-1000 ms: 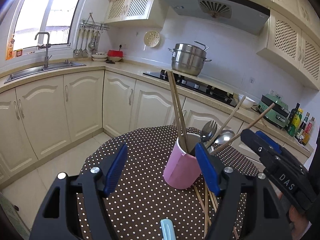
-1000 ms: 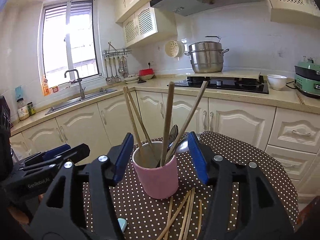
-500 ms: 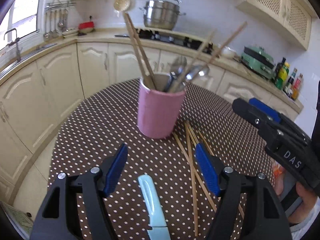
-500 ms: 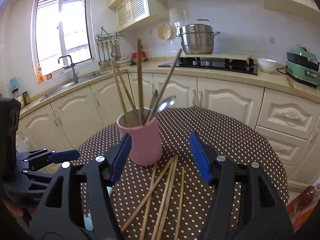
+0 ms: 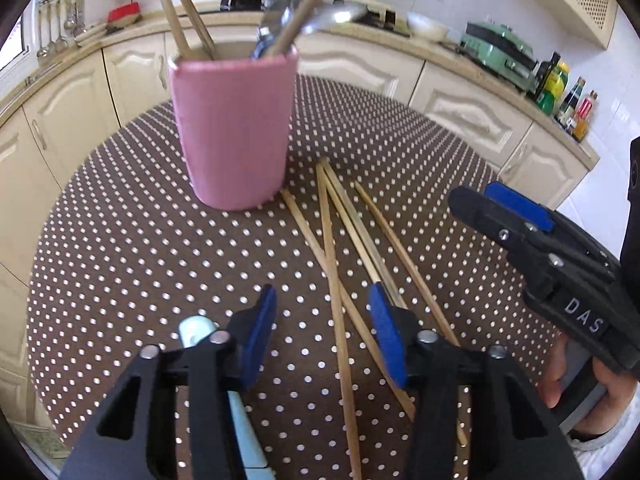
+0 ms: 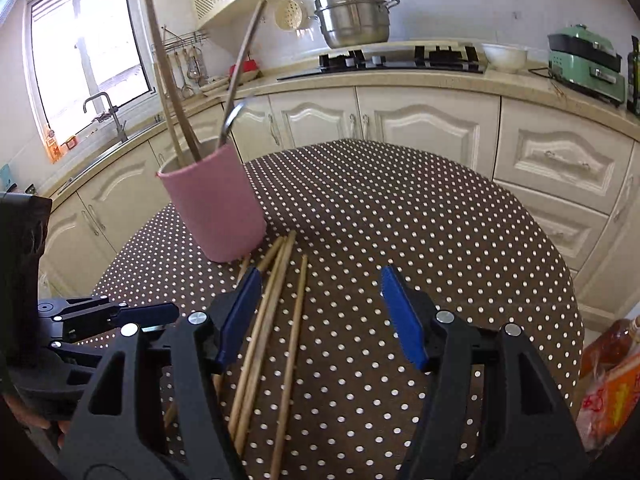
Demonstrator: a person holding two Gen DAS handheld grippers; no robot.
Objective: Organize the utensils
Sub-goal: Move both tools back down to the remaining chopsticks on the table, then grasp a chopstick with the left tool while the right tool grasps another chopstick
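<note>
Left wrist view: a group of loose wooden chopsticks (image 5: 340,240) lies fanned out on the round table (image 5: 120,240), which carries a brown cloth with white dots. Their far ends converge just beside the base of the pink holder cup (image 5: 234,128); whether any of them touches the cup cannot be determined. The cup stands upright on the table, left of the chopsticks. It contains several more chopsticks (image 5: 180,12) leaning against its rim, together with a metal spoon (image 5: 332,16) and a second metal utensil that is blurred.

The left gripper (image 5: 322,336) is positioned low over the near ends of the loose chopsticks. Its blue-padded jaws stand apart with nothing between the pads; two chopsticks pass through the gap on the cloth below. A light blue handle (image 5: 196,332) lies on the table at the left of this gripper, partly hidden by its frame.

The right gripper (image 6: 320,316) is positioned to the right of the left gripper, above the same table. In the right wrist view its jaws are spread wide and hold nothing; the loose chopsticks lie beneath its left finger and the inner part of the gap.

Cream kitchen cabinets (image 6: 420,128) surround the table. A steel steamer pot (image 6: 354,16) rests on the hob on the counter.
</note>
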